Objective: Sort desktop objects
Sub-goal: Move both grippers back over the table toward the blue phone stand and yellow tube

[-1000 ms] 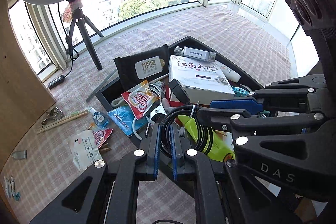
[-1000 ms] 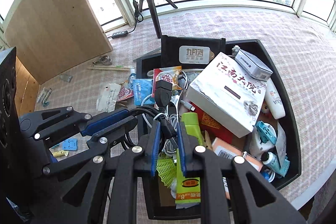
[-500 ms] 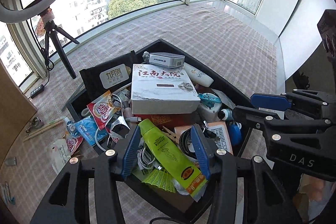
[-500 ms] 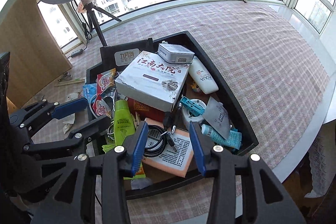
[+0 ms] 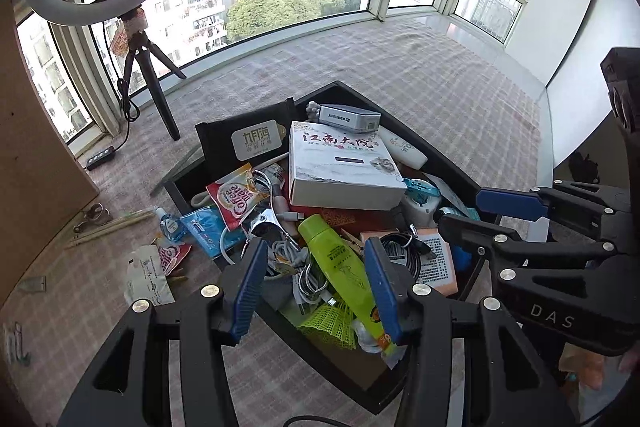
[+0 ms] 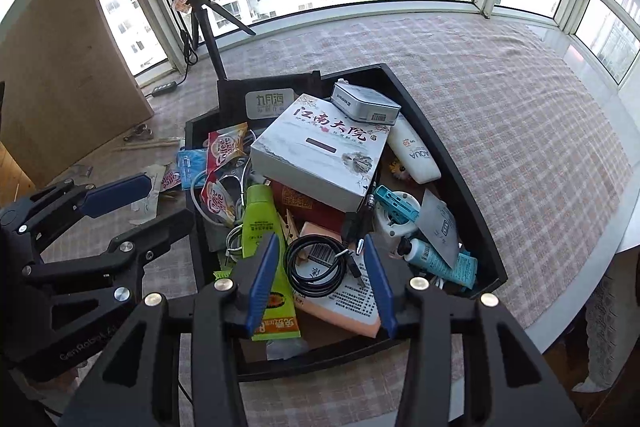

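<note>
The left wrist view alone shows loose items outside the black tray (image 5: pixel 452 155) on the checked surface (image 5: pixel 420 79): a small blue bottle (image 5: pixel 169 223), a white packet (image 5: pixel 146 277) and chopsticks (image 5: pixel 110 227) toward the left edge. The right wrist view alone shows the coiled black cable (image 6: pixel 316 265) plainly, lying flat on a pink-edged booklet (image 6: pixel 348 301) in the near end of the tray, with a blue tube (image 6: pixel 438 261) in the tray's near right corner.

Both views show the large white box (image 6: pixel 320 155) on top of the pile, a small grey box (image 6: pixel 366 103) behind it, and a green bottle (image 5: pixel 340 263) lying lengthwise toward the near rim.

The surface beyond and right of the tray is bare cloth up to the window edge; a ring light on a tripod (image 6: pixel 208 23) stands at the far left corner.

The left tongs (image 5: pixel 316 285) point steeply down over the green bottle, jaws wide apart, gripping nothing. The right tongs (image 6: pixel 318 277) hang over the cable, jaws opening, pads clear of it on both sides.
</note>
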A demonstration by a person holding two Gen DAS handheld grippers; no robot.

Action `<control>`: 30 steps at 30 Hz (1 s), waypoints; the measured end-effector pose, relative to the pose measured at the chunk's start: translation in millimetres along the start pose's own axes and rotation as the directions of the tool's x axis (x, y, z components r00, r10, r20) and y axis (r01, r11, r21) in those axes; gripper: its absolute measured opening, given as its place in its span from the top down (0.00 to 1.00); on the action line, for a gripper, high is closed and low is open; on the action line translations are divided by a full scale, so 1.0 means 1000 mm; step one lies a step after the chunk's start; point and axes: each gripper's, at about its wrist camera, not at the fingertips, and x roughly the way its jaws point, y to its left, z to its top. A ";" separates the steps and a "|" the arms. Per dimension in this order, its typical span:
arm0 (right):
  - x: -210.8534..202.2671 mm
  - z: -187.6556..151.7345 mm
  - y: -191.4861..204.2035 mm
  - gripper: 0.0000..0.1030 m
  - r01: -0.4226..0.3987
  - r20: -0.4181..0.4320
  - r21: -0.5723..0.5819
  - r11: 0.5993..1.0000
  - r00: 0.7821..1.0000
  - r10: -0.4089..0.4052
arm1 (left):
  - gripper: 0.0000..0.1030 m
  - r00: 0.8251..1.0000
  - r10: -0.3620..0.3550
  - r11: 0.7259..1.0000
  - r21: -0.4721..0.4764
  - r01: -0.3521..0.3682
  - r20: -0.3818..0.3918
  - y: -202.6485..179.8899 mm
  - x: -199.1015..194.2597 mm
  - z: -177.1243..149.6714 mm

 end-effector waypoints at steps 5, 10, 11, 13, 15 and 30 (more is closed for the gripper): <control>-0.003 -0.007 0.021 0.55 0.015 0.030 -0.038 0.999 0.999 -0.014 | 0.54 0.998 0.065 0.997 -0.048 -0.064 0.017 0.025 -0.019 -0.021; 0.002 -0.017 0.052 0.54 -0.012 0.023 -0.080 0.997 1.000 0.014 | 0.54 0.993 0.115 0.985 -0.131 -0.112 0.013 0.060 -0.038 -0.047; 0.003 -0.018 0.059 0.54 -0.019 0.022 -0.089 0.996 1.000 0.021 | 0.54 0.991 0.130 0.981 -0.148 -0.126 0.016 0.066 -0.043 -0.052; 0.004 -0.022 0.073 0.54 -0.033 0.023 -0.105 0.994 0.999 0.036 | 0.53 0.986 0.162 0.972 -0.178 -0.155 0.025 0.080 -0.054 -0.064; 0.003 -0.026 0.088 0.54 -0.047 0.031 -0.115 0.992 0.998 0.051 | 0.52 0.981 0.190 0.960 -0.215 -0.179 0.029 0.097 -0.065 -0.078; 0.025 -0.070 0.187 0.52 -0.198 -0.023 -0.249 0.948 0.980 0.199 | 0.51 0.911 0.399 0.796 -0.454 -0.401 -0.106 0.240 -0.139 -0.250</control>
